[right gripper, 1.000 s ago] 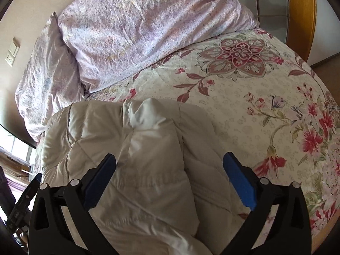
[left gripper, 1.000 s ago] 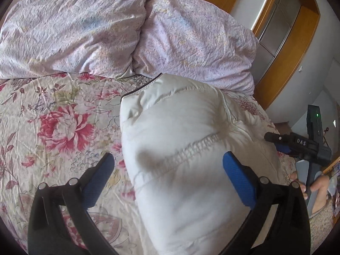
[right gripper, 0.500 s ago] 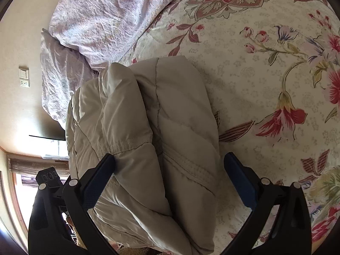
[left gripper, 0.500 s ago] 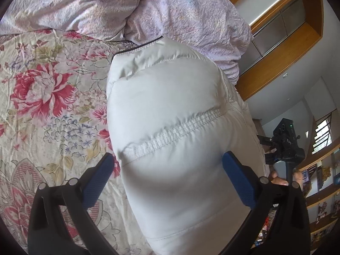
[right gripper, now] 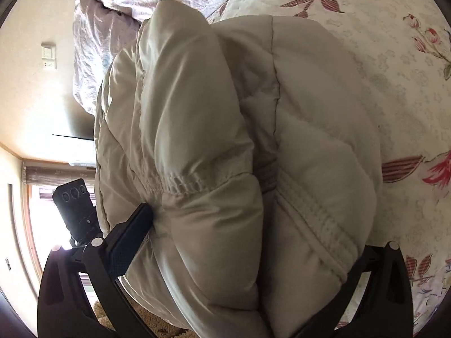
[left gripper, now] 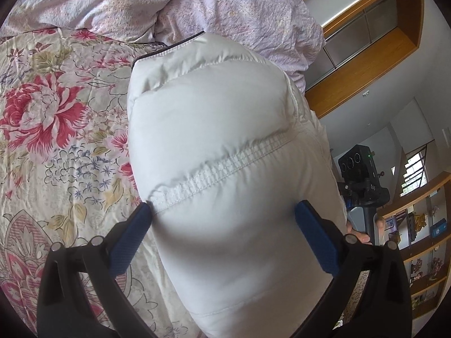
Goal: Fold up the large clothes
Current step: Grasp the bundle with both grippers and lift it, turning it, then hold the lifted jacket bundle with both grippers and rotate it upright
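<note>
A puffy white down jacket [left gripper: 214, 129], folded into a thick bundle, lies on the flowered bedspread [left gripper: 56, 140]. My left gripper [left gripper: 222, 207] stands open and straddles the bundle's near end, its blue fingertips [left gripper: 142, 217] touching the fabric on both sides by an elastic seam. In the right wrist view the jacket [right gripper: 197, 112] shows two stacked folds. My right gripper [right gripper: 222, 208] is open around them; its left finger [right gripper: 135, 225] presses the side, and the right finger is hidden behind the padding. The right gripper's body [left gripper: 363, 180] shows at the bundle's far side.
Two lilac pillows [left gripper: 112, 0] lie at the head of the bed, just beyond the jacket. A wooden cupboard [left gripper: 366, 56] and shelves [left gripper: 422, 239] stand past the bed's right edge. A hand [left gripper: 358, 233] holds the right gripper. Bare bedspread [right gripper: 394, 84] stretches away to the right.
Both grippers have come closer and lower onto the jacket, which now fills the gap between each pair of fingers. The fingers' spread is unchanged.
</note>
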Demonstrator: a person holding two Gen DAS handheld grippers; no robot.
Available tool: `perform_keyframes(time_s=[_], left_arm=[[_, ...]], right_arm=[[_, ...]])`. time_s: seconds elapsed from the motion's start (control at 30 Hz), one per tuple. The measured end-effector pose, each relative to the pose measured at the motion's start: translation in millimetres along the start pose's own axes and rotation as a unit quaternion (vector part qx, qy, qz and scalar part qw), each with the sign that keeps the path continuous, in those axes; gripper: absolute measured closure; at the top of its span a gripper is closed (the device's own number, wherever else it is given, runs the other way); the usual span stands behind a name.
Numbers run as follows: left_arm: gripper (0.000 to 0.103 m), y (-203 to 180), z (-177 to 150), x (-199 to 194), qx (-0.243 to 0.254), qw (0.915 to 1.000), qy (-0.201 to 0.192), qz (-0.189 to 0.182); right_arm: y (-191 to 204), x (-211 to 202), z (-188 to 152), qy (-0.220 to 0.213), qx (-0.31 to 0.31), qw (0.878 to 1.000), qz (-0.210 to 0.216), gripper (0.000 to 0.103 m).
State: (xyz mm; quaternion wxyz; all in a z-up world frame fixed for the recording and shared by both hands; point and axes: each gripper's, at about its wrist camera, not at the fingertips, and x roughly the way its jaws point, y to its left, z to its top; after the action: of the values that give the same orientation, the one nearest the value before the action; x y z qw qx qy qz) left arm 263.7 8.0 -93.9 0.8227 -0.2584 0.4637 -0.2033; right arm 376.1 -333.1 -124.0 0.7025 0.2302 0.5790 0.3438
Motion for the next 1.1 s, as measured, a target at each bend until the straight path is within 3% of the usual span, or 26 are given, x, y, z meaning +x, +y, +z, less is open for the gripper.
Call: perform_keyframes(time_s=[0.2,0.3,0.63,0.83,0.93,1.1], left_arm=[[0.002,-1,0,3,0.008,0.9999,-0.001,0.007],[0.002,2,-2,2,0.010,1.0000,-0.001,0.001],[0.002,12,-4,10,-0.011,0.9996,-0.008,-0.026],[0.002,30,-5,13,-0.049,0.9959,0.018,-0.074],[0.002,46,-9,19,-0.102,0.9873,0.040,-0.116],[0.002,41,-9,29,-0.101,0.9883,0.024,-0.112]], right_arm=[[6,6,3,-0.012,0.001,1.000,-0.015,0.001],[13,9,2,-0.001,-0.028,1.000,-0.005,0.001],[3,13,5,-0.003,-0.008,1.000,0.011,0.001],[-9,2,0,0.003,-0.014,1.000,0.017,0.001],[-10,4,2,0.003,-0.015,1.000,0.022,0.001],[-13,6,3,0.002,-0.013,1.000,0.026,0.001]])
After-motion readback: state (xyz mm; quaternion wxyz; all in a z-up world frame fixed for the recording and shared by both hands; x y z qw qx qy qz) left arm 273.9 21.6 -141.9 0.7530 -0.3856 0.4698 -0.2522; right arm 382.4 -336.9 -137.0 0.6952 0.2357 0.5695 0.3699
